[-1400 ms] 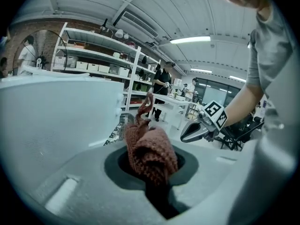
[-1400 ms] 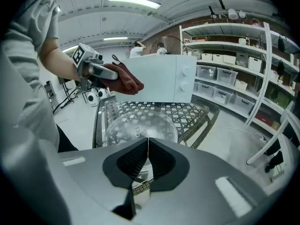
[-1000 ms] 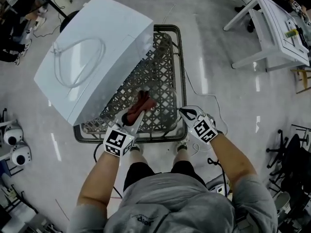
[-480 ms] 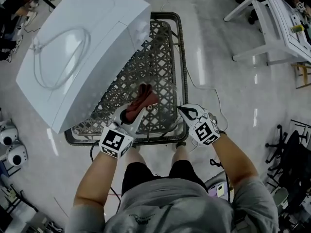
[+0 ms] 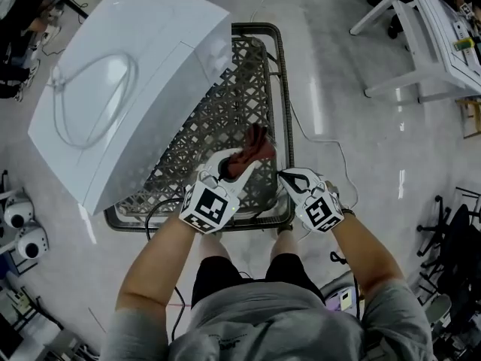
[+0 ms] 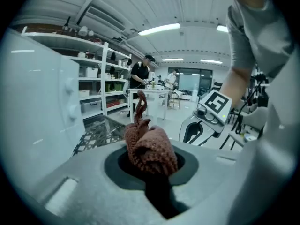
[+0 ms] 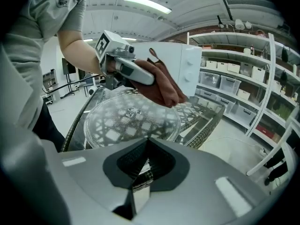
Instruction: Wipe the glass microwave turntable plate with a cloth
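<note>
The clear glass turntable plate (image 7: 133, 121) lies over the wicker table top (image 7: 206, 118), its near rim between the jaws of my right gripper (image 7: 140, 165), which is shut on it. My left gripper (image 7: 136, 71) is shut on a bunched red-brown cloth (image 7: 161, 86) that hangs just above the plate's far side. In the left gripper view the cloth (image 6: 150, 146) fills the jaws of the left gripper (image 6: 150, 161). From the head view the cloth (image 5: 252, 153) is over the table, left gripper (image 5: 233, 168) and right gripper (image 5: 289, 177) close together; the plate is hard to make out there.
A white microwave (image 5: 128, 89) takes up the left part of the wicker table (image 5: 233, 111). A white work table (image 5: 436, 36) stands at the upper right, shelving (image 7: 239, 64) with boxes behind. Camera gear (image 5: 19, 224) sits on the floor at left. People stand in the background.
My left gripper has carried the cloth to the right, close to the right gripper and over the plate. The plate now looks larger and nearer in the right gripper view.
</note>
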